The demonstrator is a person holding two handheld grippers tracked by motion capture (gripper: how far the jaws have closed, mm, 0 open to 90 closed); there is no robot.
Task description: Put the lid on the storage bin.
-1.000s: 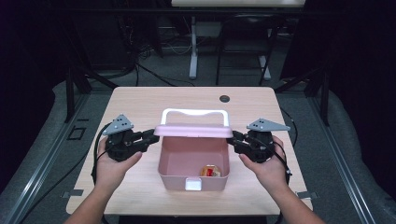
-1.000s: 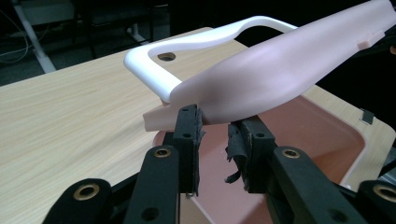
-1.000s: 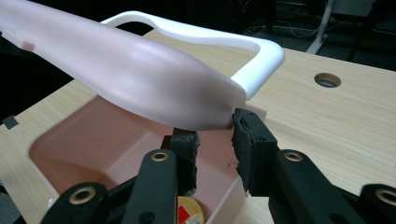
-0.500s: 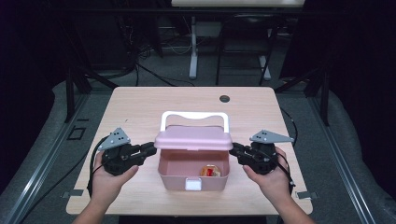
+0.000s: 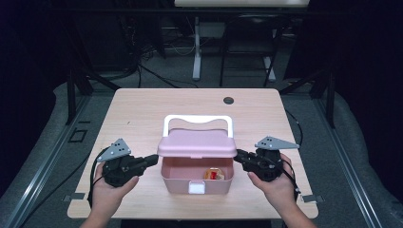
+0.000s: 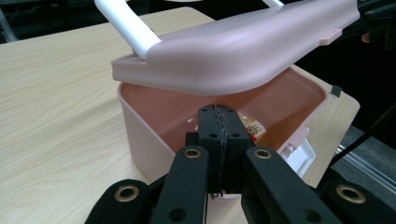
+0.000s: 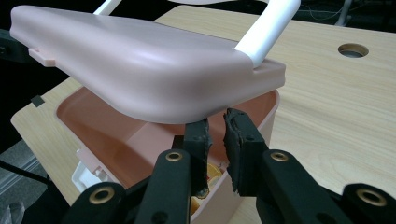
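A pink box (image 5: 172, 183) stands near the table's front edge, its lid (image 5: 197, 142) tilted half down over it and the white handle (image 5: 198, 118) raised behind. A small red and yellow item (image 5: 215, 175) lies inside. My left gripper (image 5: 154, 159) points at the box's left rim; its jaws have just closed and stand shut with nothing between them (image 6: 219, 112). My right gripper (image 5: 237, 154) is at the right rim, just under the lid's edge (image 7: 154, 93). Its jaws (image 7: 215, 122) have been closing and keep a narrow gap with nothing in it.
A white latch (image 5: 196, 188) sits on the box's front wall. The wooden table (image 5: 142, 114) has a round hole (image 5: 228, 100) at the back right. Dark frames and cables stand behind the table.
The lid has swung from upright down over the box. Both grippers have sunk and drawn toward the table's front edge beside the box. The left jaws have come together.
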